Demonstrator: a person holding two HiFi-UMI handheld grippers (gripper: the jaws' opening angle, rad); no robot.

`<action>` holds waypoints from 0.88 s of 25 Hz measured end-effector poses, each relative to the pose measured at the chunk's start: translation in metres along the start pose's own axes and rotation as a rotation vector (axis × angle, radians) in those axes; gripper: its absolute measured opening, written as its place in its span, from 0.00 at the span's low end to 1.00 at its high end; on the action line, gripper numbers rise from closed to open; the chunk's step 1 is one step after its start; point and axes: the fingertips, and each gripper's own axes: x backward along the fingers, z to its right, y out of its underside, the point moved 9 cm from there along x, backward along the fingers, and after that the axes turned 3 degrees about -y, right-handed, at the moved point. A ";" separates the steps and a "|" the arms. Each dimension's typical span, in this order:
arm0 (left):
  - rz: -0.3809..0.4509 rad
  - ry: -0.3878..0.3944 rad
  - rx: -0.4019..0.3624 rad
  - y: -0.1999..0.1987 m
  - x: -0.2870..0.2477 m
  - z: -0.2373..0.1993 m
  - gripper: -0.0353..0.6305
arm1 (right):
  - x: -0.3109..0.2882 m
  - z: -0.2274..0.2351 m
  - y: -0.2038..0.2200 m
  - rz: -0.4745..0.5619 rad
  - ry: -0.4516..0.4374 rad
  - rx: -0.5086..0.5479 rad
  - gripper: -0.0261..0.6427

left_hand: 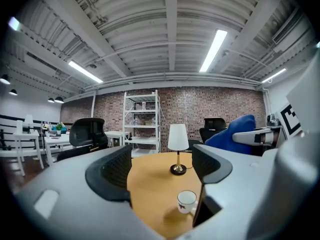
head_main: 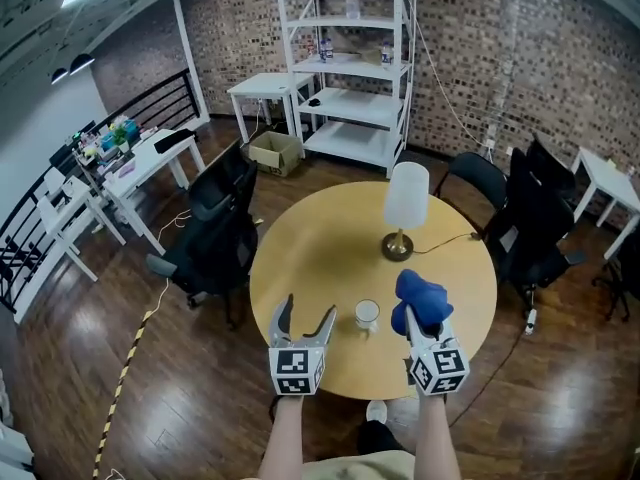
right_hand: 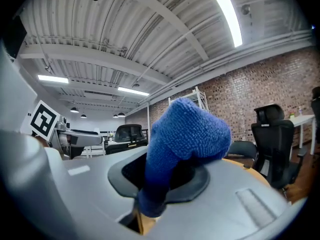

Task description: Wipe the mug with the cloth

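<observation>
Right gripper (head_main: 421,330) clamps the bunched blue cloth (head_main: 420,296), and its own view shows little past that cloth. Left gripper (head_main: 306,311) is spread wide and empty. Only its view shows the white mug (left_hand: 186,201) side-on, upright on the round table (head_main: 320,238). Head view places the mug between both grippers, touching neither.

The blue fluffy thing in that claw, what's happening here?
A person works two claws over a round wooden table. The right claw is shut on a blue cloth. The left claw is open and empty, close to a white mug standing on the table. Nothing touches the mug yet, so the wiping has not begun.
</observation>
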 end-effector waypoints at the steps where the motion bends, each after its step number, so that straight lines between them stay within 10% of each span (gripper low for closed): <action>1: 0.002 -0.006 -0.001 -0.005 -0.015 0.002 0.61 | -0.012 0.013 -0.005 0.004 -0.017 0.001 0.15; 11: -0.118 -0.032 0.058 0.001 -0.115 0.015 0.61 | -0.093 0.094 0.002 -0.088 -0.229 0.037 0.15; 22: -0.682 0.184 0.227 0.109 -0.171 0.022 0.60 | -0.133 0.111 0.131 -0.584 -0.467 0.156 0.15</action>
